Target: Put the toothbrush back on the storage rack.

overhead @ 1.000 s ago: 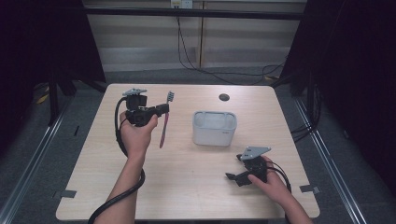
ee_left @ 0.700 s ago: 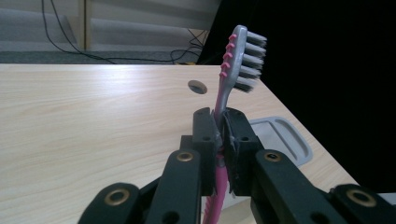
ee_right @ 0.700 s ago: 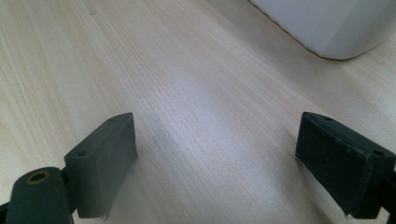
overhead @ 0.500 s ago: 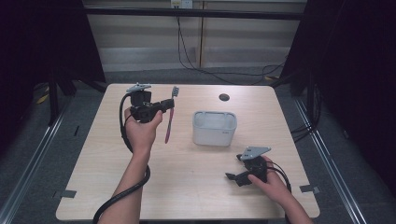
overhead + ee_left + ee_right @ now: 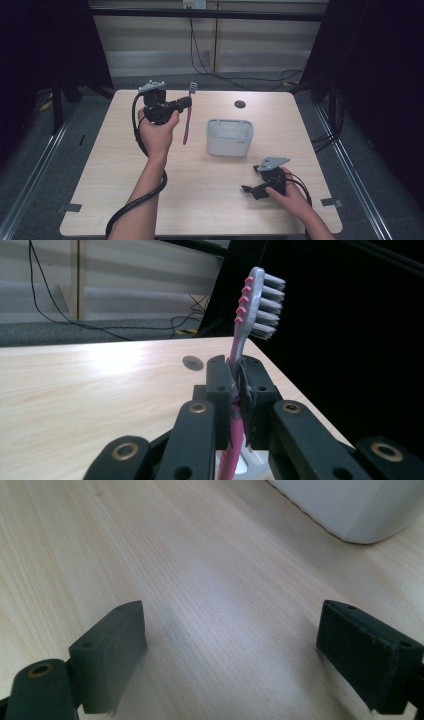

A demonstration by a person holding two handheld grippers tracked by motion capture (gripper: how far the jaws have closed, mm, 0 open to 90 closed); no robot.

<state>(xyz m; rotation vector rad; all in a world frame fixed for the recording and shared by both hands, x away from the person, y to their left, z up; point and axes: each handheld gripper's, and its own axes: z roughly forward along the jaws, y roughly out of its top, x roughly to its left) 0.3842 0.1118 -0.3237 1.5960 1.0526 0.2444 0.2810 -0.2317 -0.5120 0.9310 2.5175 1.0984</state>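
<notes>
A pink and grey toothbrush [image 5: 188,117] hangs upright above the table's left half, bristle head up. My left gripper [image 5: 186,103] is shut on its handle just below the neck. In the left gripper view the toothbrush [image 5: 255,300] rises between the two black pads [image 5: 220,385], its bristles facing right. A white tub [image 5: 229,137] stands at the table's middle, to the right of the brush. My right gripper [image 5: 249,190] rests low near the table's front right, open. In the right gripper view its jaws [image 5: 240,655] stand wide apart over bare wood, the white tub [image 5: 350,505] ahead.
The light wooden table [image 5: 200,200] has a small dark round hole [image 5: 240,104] near its far edge. Black curtains surround it, and cables hang against the back wall. Each gripper trails a black cable along the person's forearm.
My left gripper has carried the toothbrush up and to the right, closer to the white tub. The right gripper has stayed where it was.
</notes>
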